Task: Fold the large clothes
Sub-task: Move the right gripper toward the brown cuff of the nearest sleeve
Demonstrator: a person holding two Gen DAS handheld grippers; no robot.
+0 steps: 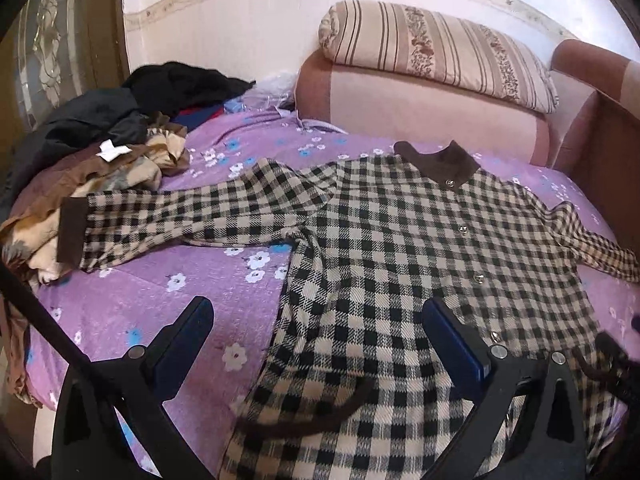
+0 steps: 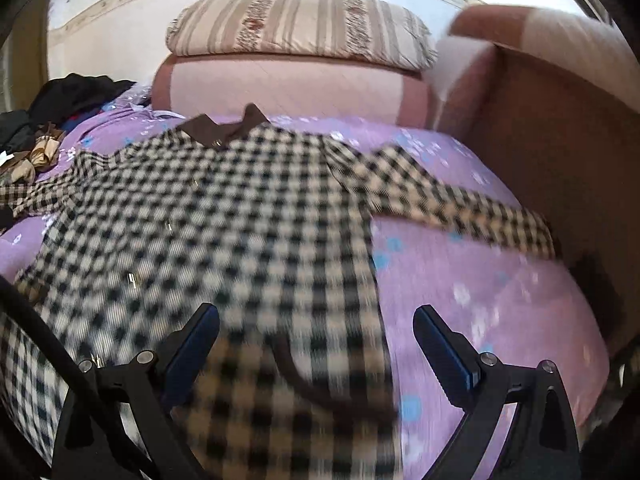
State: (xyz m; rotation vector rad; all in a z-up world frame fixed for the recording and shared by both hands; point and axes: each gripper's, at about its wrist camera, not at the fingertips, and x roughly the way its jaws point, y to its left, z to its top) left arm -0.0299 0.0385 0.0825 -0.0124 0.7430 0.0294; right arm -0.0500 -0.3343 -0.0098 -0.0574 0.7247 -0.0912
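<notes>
A large beige-and-black checked coat (image 1: 384, 248) with a brown collar (image 1: 440, 162) lies spread front-up on the purple flowered bedsheet (image 1: 132, 312), sleeves out to each side. My left gripper (image 1: 316, 332) is open and empty above the coat's lower left edge. In the right wrist view the coat (image 2: 224, 232) is blurred. My right gripper (image 2: 316, 340) is open and empty above the coat's lower right edge, where a brown-trimmed hem (image 2: 308, 384) curls up.
A pile of dark and brown clothes (image 1: 112, 136) lies at the bed's left side. A striped pillow (image 1: 440, 52) rests on pink folded bedding (image 1: 420, 120) at the head. A brown wooden side panel (image 2: 552, 132) stands along the right.
</notes>
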